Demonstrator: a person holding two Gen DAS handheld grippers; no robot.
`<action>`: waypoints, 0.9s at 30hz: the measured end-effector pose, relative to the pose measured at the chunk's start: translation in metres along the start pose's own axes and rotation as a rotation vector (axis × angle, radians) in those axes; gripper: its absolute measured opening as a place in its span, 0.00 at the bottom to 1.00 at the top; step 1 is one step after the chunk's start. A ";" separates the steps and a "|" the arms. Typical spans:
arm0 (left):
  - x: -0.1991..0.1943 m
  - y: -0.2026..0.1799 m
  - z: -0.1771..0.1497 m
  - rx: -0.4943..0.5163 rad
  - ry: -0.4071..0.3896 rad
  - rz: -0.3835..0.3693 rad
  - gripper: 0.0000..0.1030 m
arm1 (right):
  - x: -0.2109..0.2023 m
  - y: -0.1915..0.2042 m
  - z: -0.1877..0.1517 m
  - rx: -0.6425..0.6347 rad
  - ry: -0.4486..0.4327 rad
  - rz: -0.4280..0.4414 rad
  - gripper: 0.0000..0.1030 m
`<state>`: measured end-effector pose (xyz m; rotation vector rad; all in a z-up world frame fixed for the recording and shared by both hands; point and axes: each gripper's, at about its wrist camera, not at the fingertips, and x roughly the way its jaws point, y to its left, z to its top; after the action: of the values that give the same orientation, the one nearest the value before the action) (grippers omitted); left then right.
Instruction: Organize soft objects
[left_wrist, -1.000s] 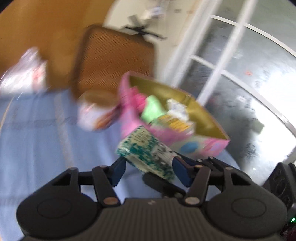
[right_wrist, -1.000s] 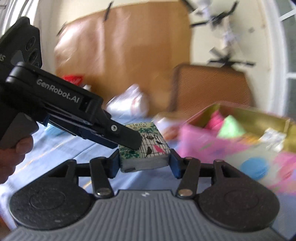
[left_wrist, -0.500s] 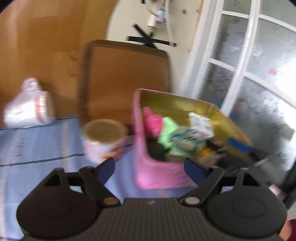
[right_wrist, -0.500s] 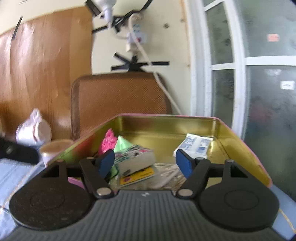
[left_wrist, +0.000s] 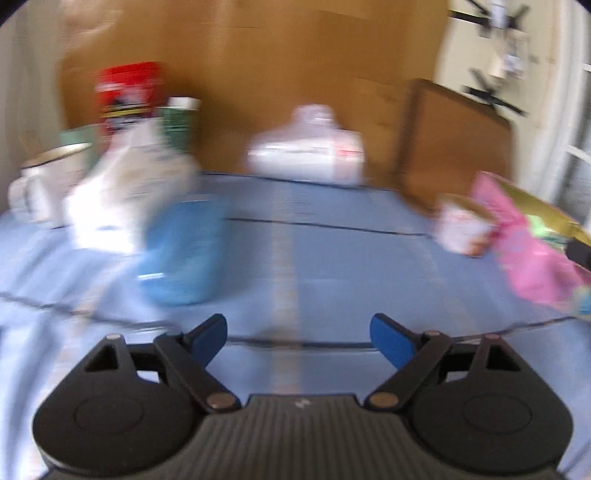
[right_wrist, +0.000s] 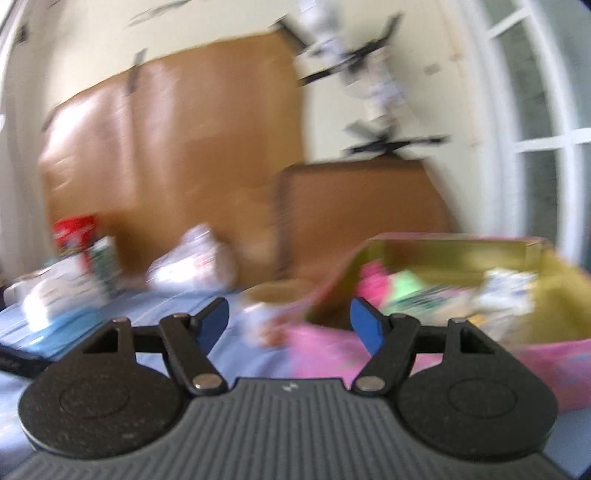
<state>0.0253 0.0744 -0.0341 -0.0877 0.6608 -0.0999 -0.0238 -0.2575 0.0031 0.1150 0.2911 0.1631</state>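
Note:
Both views are blurred by motion. My left gripper (left_wrist: 299, 332) hangs over the blue tablecloth (left_wrist: 332, 266), its jaws opening with nothing between them. Ahead and to its left lie a blue soft pack (left_wrist: 181, 254) and a white soft packet (left_wrist: 125, 199). The pink box (left_wrist: 532, 251) is at the right edge. My right gripper (right_wrist: 290, 321) is open and empty, just in front of the pink box (right_wrist: 554, 358). Inside its gold lining lie a patterned tissue pack (right_wrist: 417, 295), a white pack (right_wrist: 509, 284) and pink and green soft things.
A paper cup (left_wrist: 461, 229) stands beside the box's left wall. A clear bag (left_wrist: 306, 155), a red tin (left_wrist: 127, 92), a green carton (left_wrist: 181, 122) and a white mug (left_wrist: 48, 177) line the back of the table. A brown chair back (left_wrist: 454, 140) rises behind.
Both grippers let go of the patterned tissue pack, which now lies in the box. The left gripper swung left, away from the box; the right gripper drew back and turned left.

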 end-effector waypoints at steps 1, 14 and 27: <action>-0.001 0.011 -0.001 -0.005 -0.005 0.053 0.85 | 0.007 0.010 -0.001 -0.008 0.034 0.041 0.73; -0.007 0.100 -0.008 -0.214 -0.045 0.200 0.91 | 0.098 0.143 -0.002 -0.043 0.307 0.315 0.73; -0.011 0.105 -0.012 -0.248 -0.085 0.171 0.91 | 0.179 0.262 0.004 -0.111 0.472 0.371 0.79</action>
<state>0.0165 0.1796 -0.0485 -0.2719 0.5914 0.1499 0.1093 0.0310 -0.0066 0.0177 0.7305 0.5768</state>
